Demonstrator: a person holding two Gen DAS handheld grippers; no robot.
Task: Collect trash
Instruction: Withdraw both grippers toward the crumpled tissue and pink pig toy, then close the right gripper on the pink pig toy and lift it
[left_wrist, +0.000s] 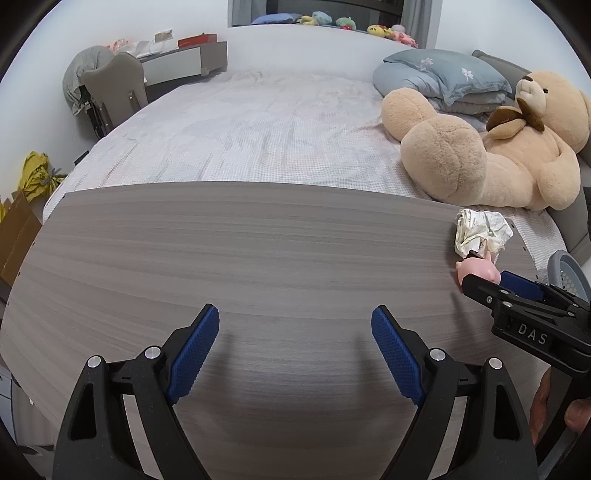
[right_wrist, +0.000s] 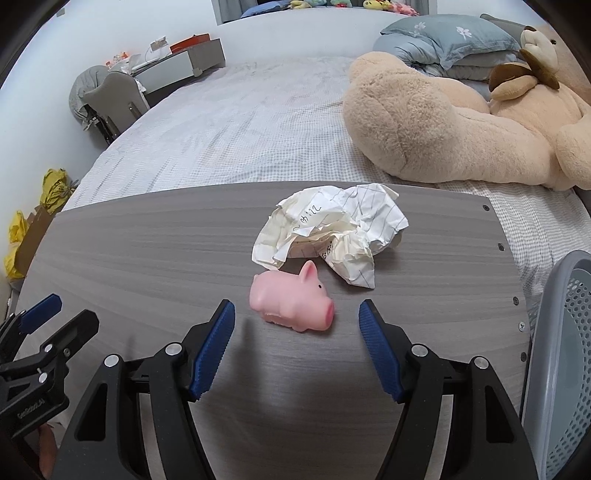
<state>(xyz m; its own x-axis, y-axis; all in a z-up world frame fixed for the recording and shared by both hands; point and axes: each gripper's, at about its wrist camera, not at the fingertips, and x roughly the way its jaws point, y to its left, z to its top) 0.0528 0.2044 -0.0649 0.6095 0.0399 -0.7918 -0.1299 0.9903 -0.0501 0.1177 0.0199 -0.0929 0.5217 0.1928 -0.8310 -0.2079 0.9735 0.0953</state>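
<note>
Beyond the wide, empty right gripper, past the pig, lies crumpled paper.

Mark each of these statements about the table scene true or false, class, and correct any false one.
1. The right gripper is shut on the crumpled paper. False: its jaws stand open and empty.
2. The pink toy pig lies on the wooden tabletop, nearer the right gripper than the paper. True.
3. The left gripper holds the pig. False: it is open over bare tabletop.
4. A grey perforated basket stands off the table's right edge. True.
5. The teddy bear sits on the table. False: it lies on the bed.
</note>
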